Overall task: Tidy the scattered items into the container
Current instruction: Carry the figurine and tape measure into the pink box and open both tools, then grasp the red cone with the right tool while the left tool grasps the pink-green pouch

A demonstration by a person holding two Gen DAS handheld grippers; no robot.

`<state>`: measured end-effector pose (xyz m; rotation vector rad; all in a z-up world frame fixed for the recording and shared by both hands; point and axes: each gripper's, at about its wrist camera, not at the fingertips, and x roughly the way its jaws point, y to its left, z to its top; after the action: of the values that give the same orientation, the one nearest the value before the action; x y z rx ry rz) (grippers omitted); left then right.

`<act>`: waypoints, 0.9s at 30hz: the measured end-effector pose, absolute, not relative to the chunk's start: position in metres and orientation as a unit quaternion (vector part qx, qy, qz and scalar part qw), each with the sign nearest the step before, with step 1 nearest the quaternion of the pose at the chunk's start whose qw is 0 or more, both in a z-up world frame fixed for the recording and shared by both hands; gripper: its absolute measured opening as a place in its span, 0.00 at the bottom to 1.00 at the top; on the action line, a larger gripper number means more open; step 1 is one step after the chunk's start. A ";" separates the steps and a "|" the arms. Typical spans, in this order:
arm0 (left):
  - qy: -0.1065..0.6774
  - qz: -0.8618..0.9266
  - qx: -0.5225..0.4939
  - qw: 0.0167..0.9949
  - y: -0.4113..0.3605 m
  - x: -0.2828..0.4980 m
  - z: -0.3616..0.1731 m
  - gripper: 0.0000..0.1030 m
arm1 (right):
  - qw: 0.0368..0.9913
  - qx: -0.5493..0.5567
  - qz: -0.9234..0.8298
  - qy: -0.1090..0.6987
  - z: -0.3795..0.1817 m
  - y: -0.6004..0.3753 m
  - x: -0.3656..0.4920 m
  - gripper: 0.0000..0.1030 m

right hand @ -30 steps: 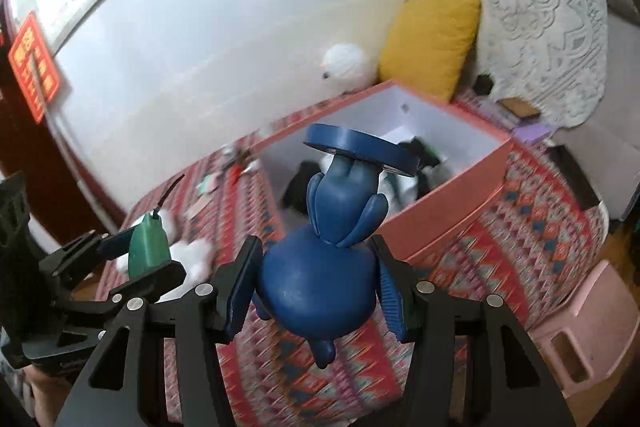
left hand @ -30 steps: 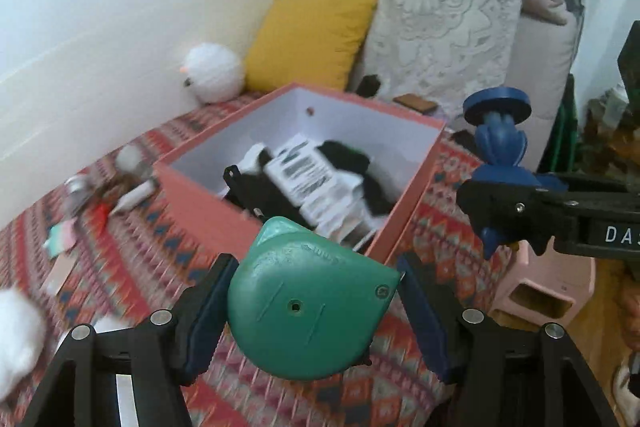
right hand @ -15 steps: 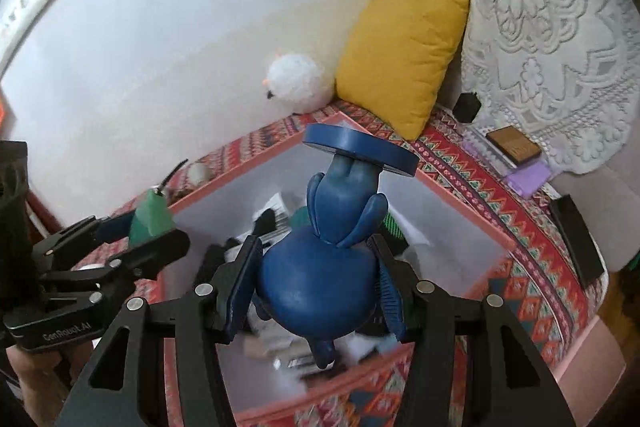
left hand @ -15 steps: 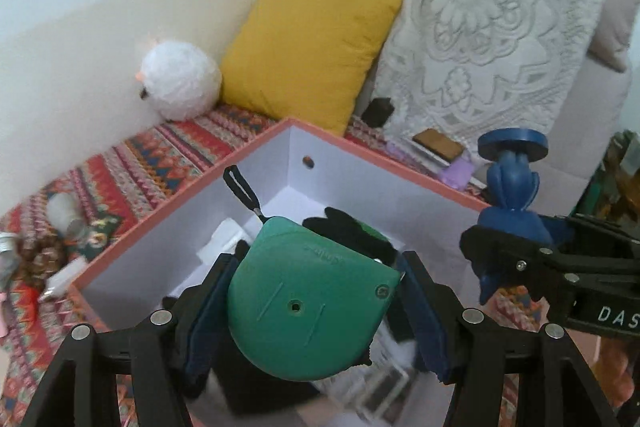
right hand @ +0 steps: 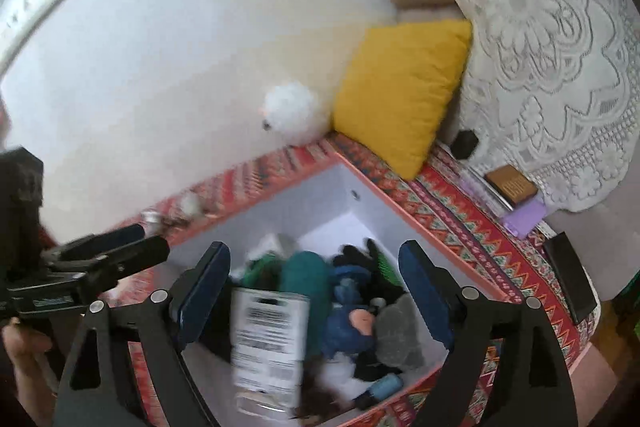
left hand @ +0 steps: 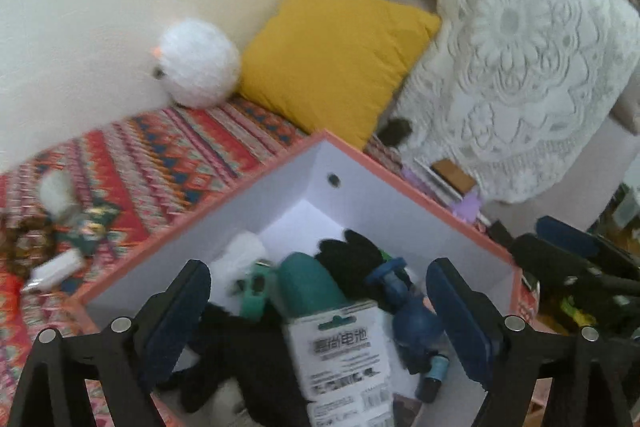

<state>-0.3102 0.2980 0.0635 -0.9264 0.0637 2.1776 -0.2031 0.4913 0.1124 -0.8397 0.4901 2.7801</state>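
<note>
A: Largest item?
B: Orange-rimmed box (left hand: pixel 404 195), white inside, on the patterned cover (left hand: pixel 160 155).
A: Contents?
B: Green tape measure (left hand: pixel 308 283), blue figure (left hand: pixel 416 327), battery card (left hand: pixel 340 351), black gloves (left hand: pixel 348 255), all lying inside.
A: Grippers?
B: Left gripper (left hand: pixel 318 315) and right gripper (right hand: pixel 316 291) above the box, jaws spread apart, holding nothing.

Box (left hand: pixel 404 183): coral outside, white inside. Cushion (left hand: pixel 332 59): mustard yellow. Cover (left hand: pixel 160 155): red geometric patt. Lace throw (right hand: pixel 560 47): cream. Plush (right hand: pixel 294 115): white.
</note>
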 end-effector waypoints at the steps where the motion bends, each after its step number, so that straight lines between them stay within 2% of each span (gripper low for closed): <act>1: 0.024 0.857 -0.356 0.372 0.287 -0.304 0.071 0.89 | 0.089 -0.277 0.943 0.161 0.122 0.480 -0.199 0.87; 7: 0.025 0.889 -0.327 0.320 0.207 -0.272 0.104 0.91 | 0.021 -0.260 0.955 0.142 0.156 0.407 -0.186 0.91; 12: 0.025 0.910 -0.329 0.249 0.116 -0.260 0.098 0.93 | -0.044 -0.286 0.946 0.144 0.144 0.341 -0.195 0.91; 16: 0.025 0.913 -0.363 0.182 0.048 -0.265 0.065 0.93 | -0.075 -0.329 0.931 0.138 0.104 0.281 -0.221 0.91; 18: 0.028 0.912 -0.379 0.156 0.025 -0.271 0.046 0.93 | -0.083 -0.356 0.921 0.135 0.077 0.256 -0.239 0.85; 22: 0.027 0.898 -0.415 0.147 0.008 -0.298 0.012 0.93 | -0.080 -0.423 0.895 0.120 0.012 0.216 -0.290 0.73; 27: 0.001 0.863 -0.479 0.158 0.004 -0.376 -0.032 0.93 | -0.064 -0.473 0.869 0.131 -0.054 0.198 -0.357 0.71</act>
<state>-0.3756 0.0045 -0.0317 -1.3698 0.0022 2.4692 -0.3571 0.1978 -0.0535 -1.5482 0.4284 2.8481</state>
